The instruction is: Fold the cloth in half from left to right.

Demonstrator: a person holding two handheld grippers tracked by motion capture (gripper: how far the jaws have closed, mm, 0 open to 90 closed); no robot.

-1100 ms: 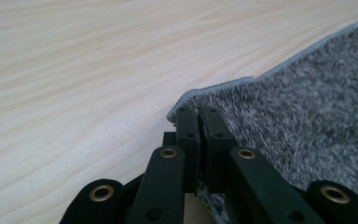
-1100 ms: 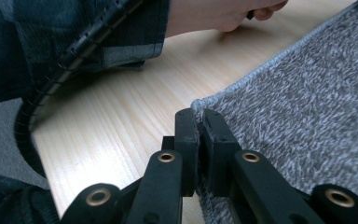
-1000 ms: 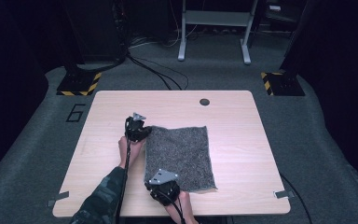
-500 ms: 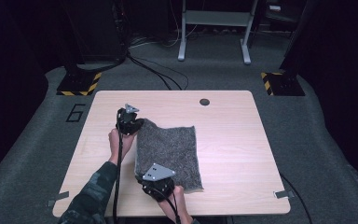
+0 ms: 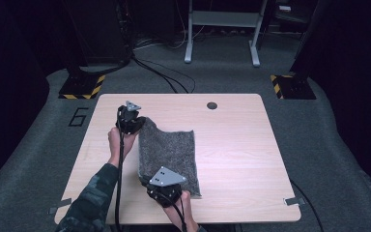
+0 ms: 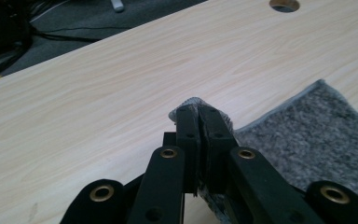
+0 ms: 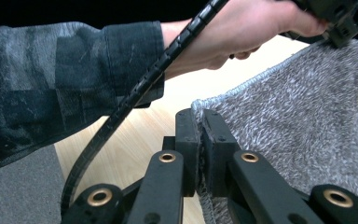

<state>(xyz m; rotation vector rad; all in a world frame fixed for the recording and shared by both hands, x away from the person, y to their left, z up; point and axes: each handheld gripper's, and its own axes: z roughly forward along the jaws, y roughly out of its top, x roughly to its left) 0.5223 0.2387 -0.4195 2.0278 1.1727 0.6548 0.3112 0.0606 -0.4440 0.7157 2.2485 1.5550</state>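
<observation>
Two grippers are applied to one grey felt-like cloth [image 5: 171, 152] on the light wooden worktop [image 5: 241, 145]. The left gripper [image 5: 137, 123] is positioned at the far left corner of the cloth, and the right gripper [image 5: 160, 186] at the near left corner.

In the left gripper view, the jaws of the left gripper [image 6: 199, 112] are closed almost flush, with a small fold of the cloth [image 6: 317, 135] pinched between the tips and projecting just beyond them. The remainder of the cloth is seen to the right, lying on the worktop [image 6: 98, 93].

In the right gripper view, the jaws of the right gripper [image 7: 199, 116] are likewise closed, and the bound edge of the cloth [image 7: 298, 116] is clamped between them. From this grip the cloth is stretched upward and away to the other corner, where it is held by the left gripper [image 7: 338, 39] in the person's hand [image 7: 233, 32]. A ribbed black cable [image 7: 135, 100] is routed diagonally across that view, in front of a dark patterned sleeve [image 7: 65, 79].

In the high view, the left edge of the cloth is raised clear of the worktop between both grippers, while the right portion is laid flat on the surface. A round grommet hole [image 5: 212, 105] is located in the worktop, well apart from the cloth.
</observation>
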